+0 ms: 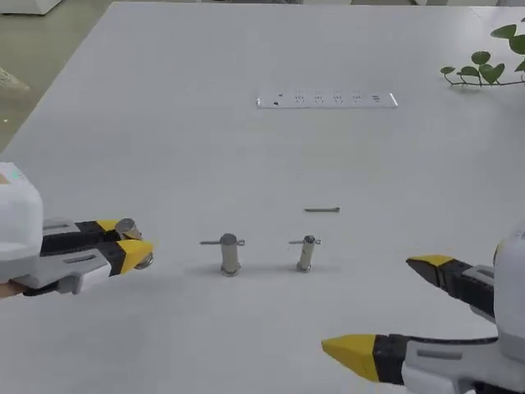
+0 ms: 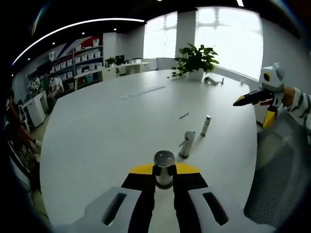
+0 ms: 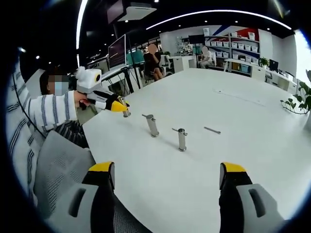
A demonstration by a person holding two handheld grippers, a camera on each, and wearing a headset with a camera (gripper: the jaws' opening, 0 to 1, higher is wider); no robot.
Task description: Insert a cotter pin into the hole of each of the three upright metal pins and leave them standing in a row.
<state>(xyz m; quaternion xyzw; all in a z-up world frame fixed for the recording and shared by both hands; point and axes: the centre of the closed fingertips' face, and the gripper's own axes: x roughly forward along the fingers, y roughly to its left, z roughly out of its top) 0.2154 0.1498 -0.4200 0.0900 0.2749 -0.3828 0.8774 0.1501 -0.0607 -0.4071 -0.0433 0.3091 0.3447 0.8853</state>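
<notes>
On the worktop (image 1: pixel 246 156) two pins (image 1: pixel 230 256) look done; left gripper (image 1: pixel 130 238) holds the third pin (image 2: pixel 164 159); right gripper (image 3: pixel 167 170), jaws wide, must fetch the cotter pin (image 1: pixel 321 210).

White table (image 1: pixel 246 164), shelves (image 2: pixel 73 68) (far wall).

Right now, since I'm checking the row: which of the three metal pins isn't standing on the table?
The metal pin clamped in the left gripper; the other two pins stand upright on the table, each carrying a cotter pin.
</notes>
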